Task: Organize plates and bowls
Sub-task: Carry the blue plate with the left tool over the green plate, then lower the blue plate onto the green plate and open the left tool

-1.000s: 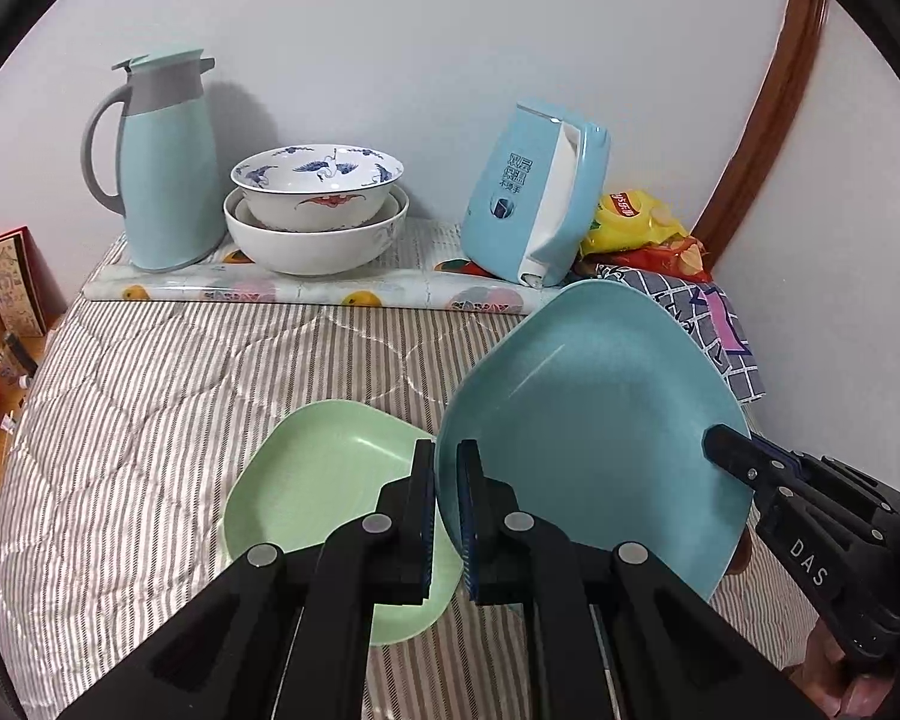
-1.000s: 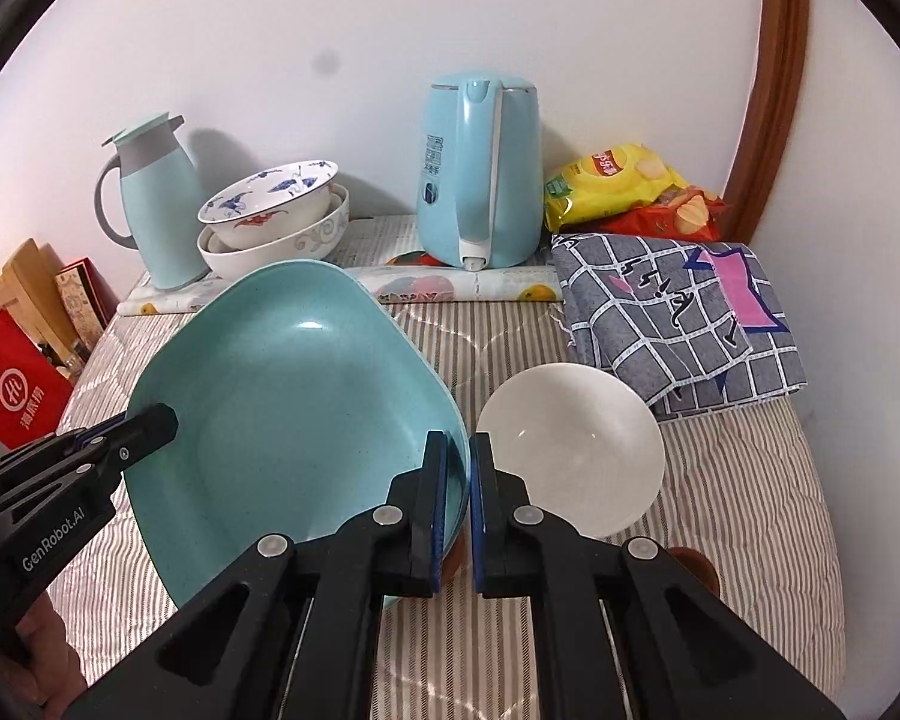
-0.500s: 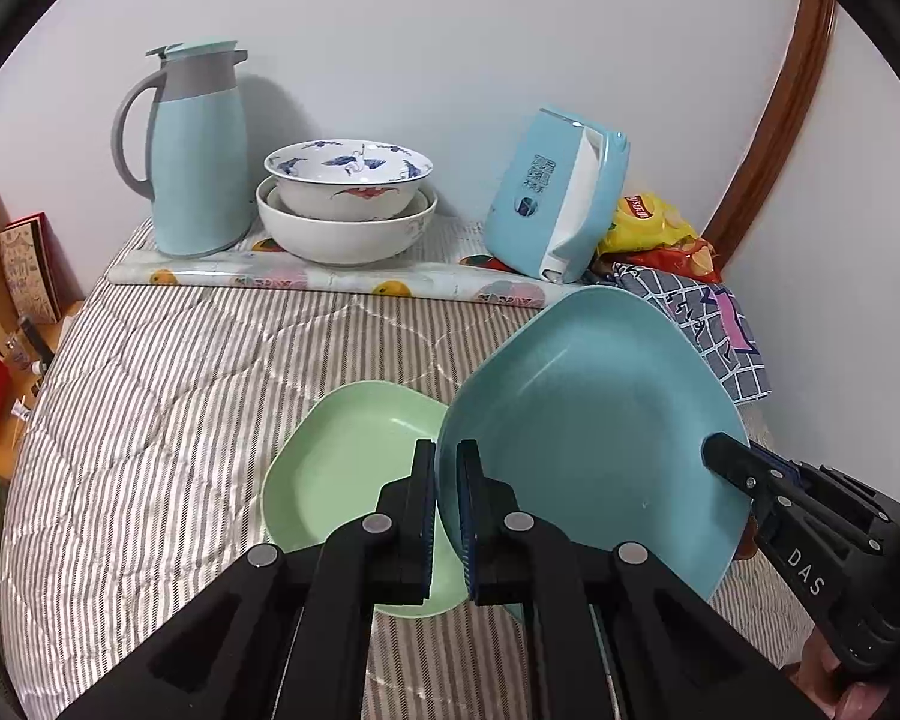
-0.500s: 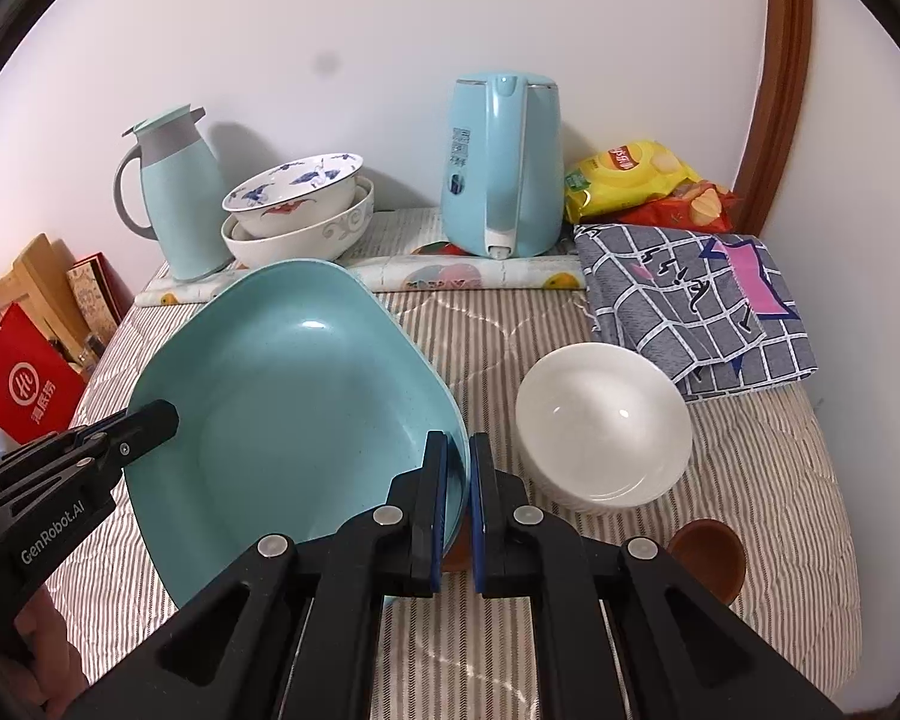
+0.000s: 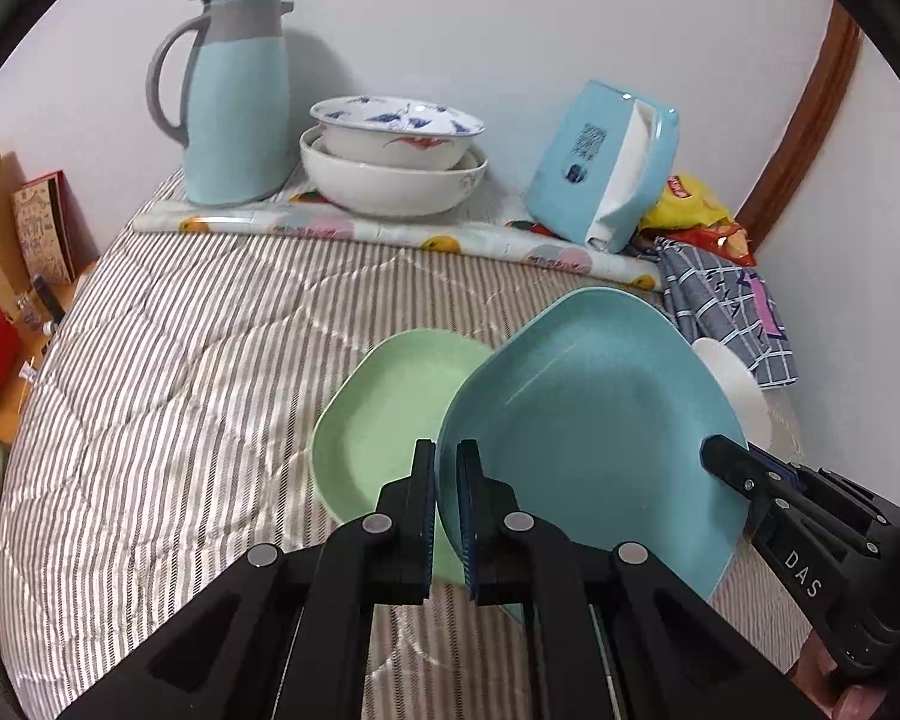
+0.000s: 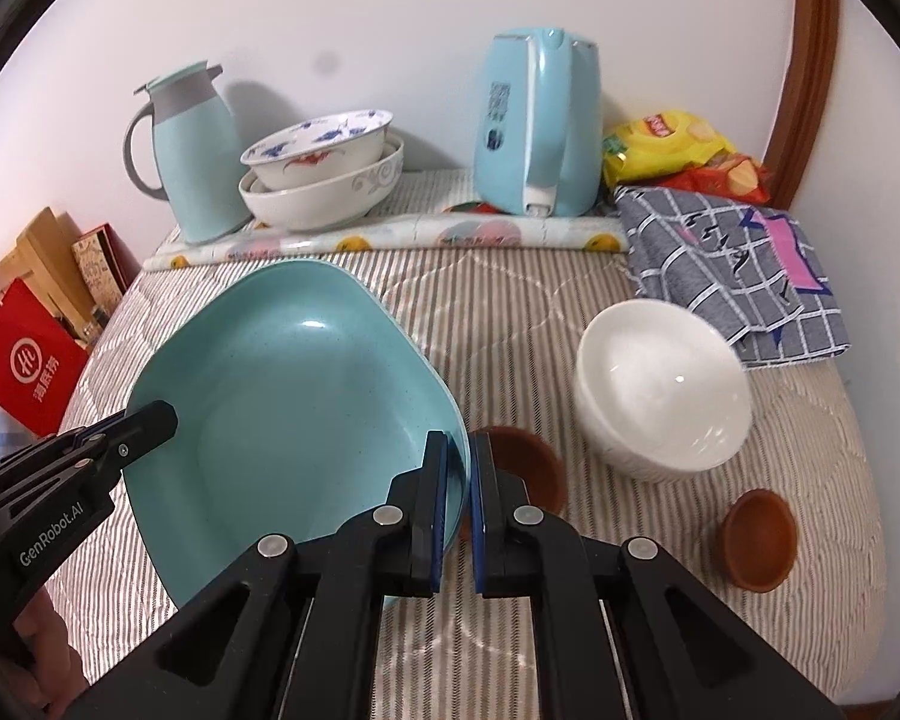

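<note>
Both grippers hold one blue plate (image 5: 594, 420) above the striped bed cover. My left gripper (image 5: 447, 480) is shut on its left rim; my right gripper (image 6: 459, 480) is shut on its right rim, and the plate (image 6: 294, 414) fills the left of the right wrist view. A light green plate (image 5: 390, 414) lies flat on the cover, partly under the blue plate. A white bowl (image 6: 660, 384) stands to the right, with two small brown cups (image 6: 522, 468) (image 6: 756, 540) near it. Two stacked patterned bowls (image 5: 393, 156) sit at the back.
At the back stand a blue thermos jug (image 5: 231, 102) and a blue kettle (image 6: 537, 120) on a printed mat (image 5: 390, 231). Snack bags (image 6: 678, 144) and a checked cloth (image 6: 738, 264) lie at the back right. A red bag (image 6: 27, 360) and boxes stand off the left edge.
Both grippers have carried the blue plate left and forward, so it now overlaps the green plate more. The white bowl and brown cups show more fully in the right wrist view.
</note>
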Tool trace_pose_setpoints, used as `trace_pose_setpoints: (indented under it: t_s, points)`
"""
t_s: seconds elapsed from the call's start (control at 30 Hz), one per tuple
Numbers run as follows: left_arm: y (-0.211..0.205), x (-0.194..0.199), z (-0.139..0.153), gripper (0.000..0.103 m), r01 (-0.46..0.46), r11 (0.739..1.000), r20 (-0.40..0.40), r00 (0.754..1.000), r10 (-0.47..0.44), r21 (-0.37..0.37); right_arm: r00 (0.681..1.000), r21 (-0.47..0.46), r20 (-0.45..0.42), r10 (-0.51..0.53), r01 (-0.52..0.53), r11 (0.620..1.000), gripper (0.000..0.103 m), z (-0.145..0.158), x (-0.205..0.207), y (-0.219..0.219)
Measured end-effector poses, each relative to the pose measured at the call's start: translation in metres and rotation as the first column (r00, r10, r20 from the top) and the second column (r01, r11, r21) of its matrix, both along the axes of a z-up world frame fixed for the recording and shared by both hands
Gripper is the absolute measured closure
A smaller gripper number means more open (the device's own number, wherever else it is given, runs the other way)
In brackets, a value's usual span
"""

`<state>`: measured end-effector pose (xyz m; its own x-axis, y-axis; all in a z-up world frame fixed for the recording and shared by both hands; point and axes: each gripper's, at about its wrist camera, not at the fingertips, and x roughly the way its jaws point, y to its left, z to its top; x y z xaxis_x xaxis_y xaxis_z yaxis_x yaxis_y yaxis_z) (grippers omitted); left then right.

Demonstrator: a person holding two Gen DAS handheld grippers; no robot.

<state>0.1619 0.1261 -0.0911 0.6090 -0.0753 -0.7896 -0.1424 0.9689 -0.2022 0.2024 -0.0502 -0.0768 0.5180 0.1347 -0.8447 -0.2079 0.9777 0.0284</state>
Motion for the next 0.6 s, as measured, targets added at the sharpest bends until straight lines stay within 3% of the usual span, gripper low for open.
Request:
trace_pose_setpoints:
  t_s: [0.6]
  points:
    - [0.039,0.01,-0.041,0.096,-0.066,0.997,-0.086,0.994,0.064,-0.03,0.993,-0.03,-0.094,0.066,-0.069,0.997,0.096,-0.045,0.02,0.041]
